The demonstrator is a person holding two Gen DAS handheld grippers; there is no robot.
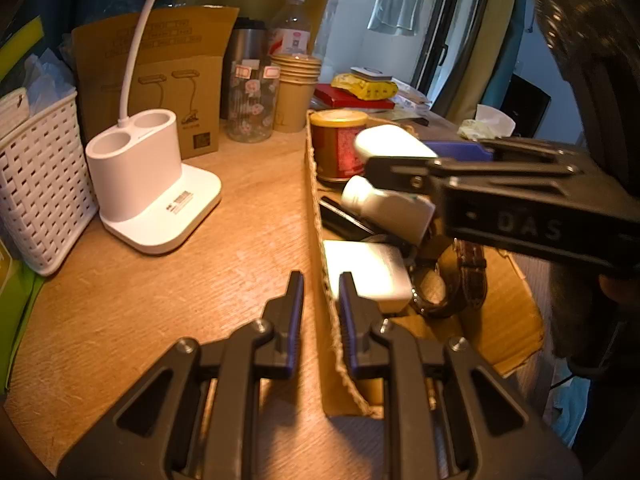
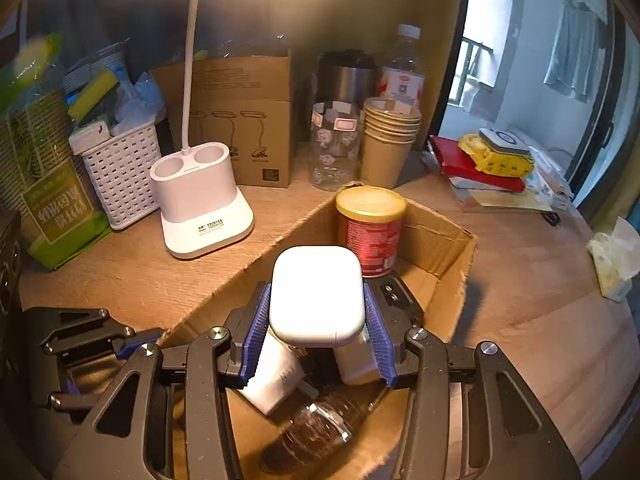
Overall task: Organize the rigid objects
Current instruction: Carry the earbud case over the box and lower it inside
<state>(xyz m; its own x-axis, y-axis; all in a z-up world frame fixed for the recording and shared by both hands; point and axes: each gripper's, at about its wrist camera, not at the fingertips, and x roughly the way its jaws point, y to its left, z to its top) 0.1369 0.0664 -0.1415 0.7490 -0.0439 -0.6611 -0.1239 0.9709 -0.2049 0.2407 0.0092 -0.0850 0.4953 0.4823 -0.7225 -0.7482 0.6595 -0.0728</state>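
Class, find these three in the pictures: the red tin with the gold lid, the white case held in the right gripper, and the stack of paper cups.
red tin [image 2: 370, 236], right wrist view, on its red side wall.
white case [image 2: 318, 294], right wrist view, middle of its top face.
paper cups [image 2: 386, 156], right wrist view, side of the lowest cup.

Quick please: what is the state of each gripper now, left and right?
Left gripper: shut on the wall of the cardboard box.
Right gripper: shut on a white rounded case, held above the box.
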